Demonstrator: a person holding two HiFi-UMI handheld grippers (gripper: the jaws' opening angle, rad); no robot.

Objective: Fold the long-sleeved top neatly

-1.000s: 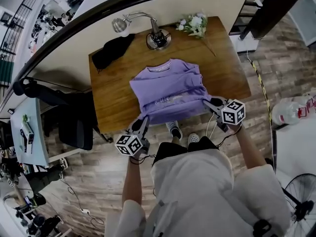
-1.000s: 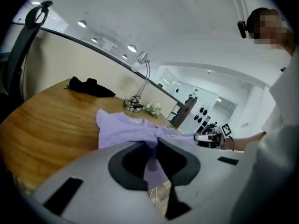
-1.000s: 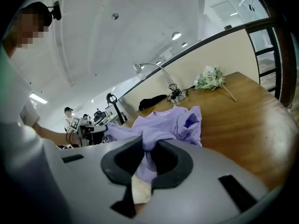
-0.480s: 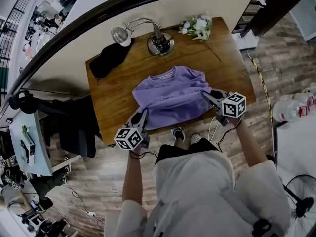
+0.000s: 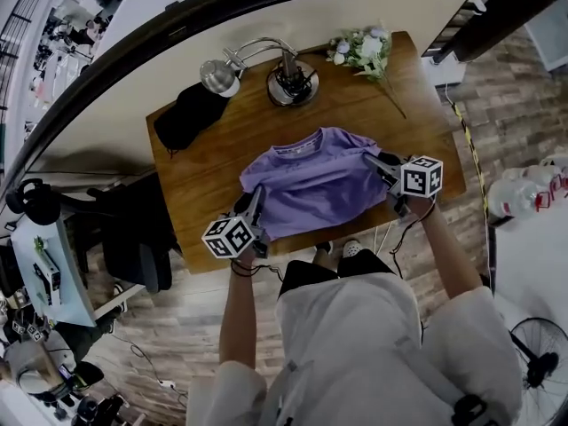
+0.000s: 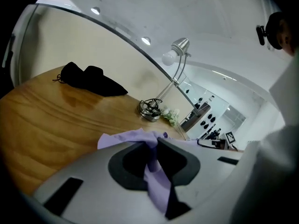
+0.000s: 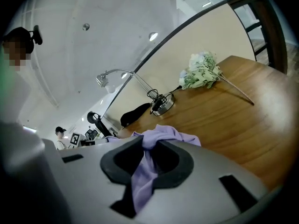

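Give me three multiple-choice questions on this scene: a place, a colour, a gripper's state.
1. The flowers lie: A at the near left corner; B at the far right corner of the table; C on the floor.
2. The top is: A green; B purple; C red.
3. The left gripper is: A open, empty; B shut on the top; C out of view.
Answers: 1 B, seen there in the head view; 2 B, purple in every view; 3 B, fabric pinched between its jaws.

Reaching forward with both arms, clamping grey left gripper (image 5: 254, 201) and grey right gripper (image 5: 374, 161) each onto the purple long-sleeved top (image 5: 311, 183).
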